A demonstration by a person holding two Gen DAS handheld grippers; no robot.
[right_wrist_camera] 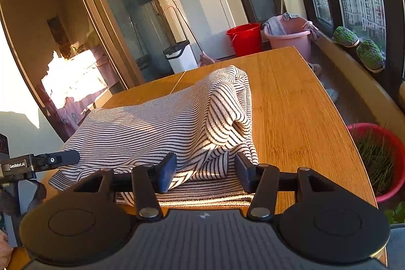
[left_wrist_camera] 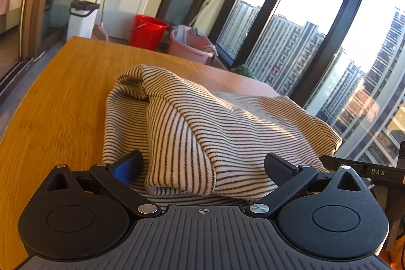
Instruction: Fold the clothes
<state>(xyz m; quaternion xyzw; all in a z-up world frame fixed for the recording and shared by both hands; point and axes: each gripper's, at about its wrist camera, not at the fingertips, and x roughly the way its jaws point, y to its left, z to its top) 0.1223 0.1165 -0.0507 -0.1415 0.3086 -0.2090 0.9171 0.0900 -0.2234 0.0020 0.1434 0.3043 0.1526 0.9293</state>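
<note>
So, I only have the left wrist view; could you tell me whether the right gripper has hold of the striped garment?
Observer: No. The right gripper is open. Its fingers straddle the near edge of the striped garment without clamping it.
Operator: Thank you. Is there bare table on its right side?
Observer: Yes, a wide strip of the wooden table shows bare beside the garment there.
Operator: And is there anything past that edge?
Observer: A red pot of grass-like plants stands lower down, just off the table's right edge.
</note>
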